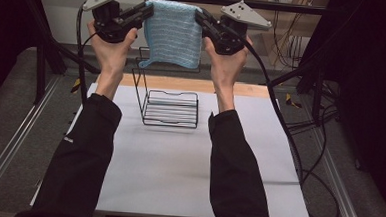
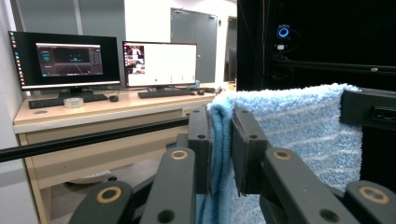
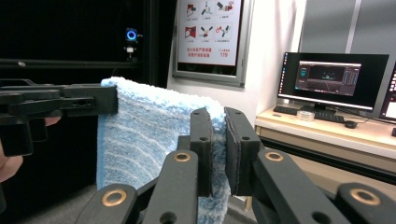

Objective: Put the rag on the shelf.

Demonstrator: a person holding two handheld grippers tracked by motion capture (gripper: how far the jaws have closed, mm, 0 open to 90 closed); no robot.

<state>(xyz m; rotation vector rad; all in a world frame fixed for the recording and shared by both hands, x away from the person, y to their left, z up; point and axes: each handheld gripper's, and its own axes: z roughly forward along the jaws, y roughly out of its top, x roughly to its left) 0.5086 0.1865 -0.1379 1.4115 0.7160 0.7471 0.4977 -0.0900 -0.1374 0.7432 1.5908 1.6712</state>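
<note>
Two grippers hold one blue towel stretched between them, high above the table.

Largest is the white table [image 1: 187, 178], with a strip of bare wood along its far edge. On it, near the far edge and between the person's forearms, stands a black wire rack [image 1: 170, 107], its upright frame rising behind its flat base. Above the rack hangs the blue towel [image 1: 173, 33], pulled out flat by its two top corners, its lower edge level with the top of the rack's upright frame; whether they touch I cannot tell. The left gripper [image 1: 147, 11] has its jaws nearly closed on the towel's left top corner, the cloth pinched between the pads. The right gripper [image 1: 200, 16] is likewise clamped on the right top corner, its pads pressing the folded edge.
</note>
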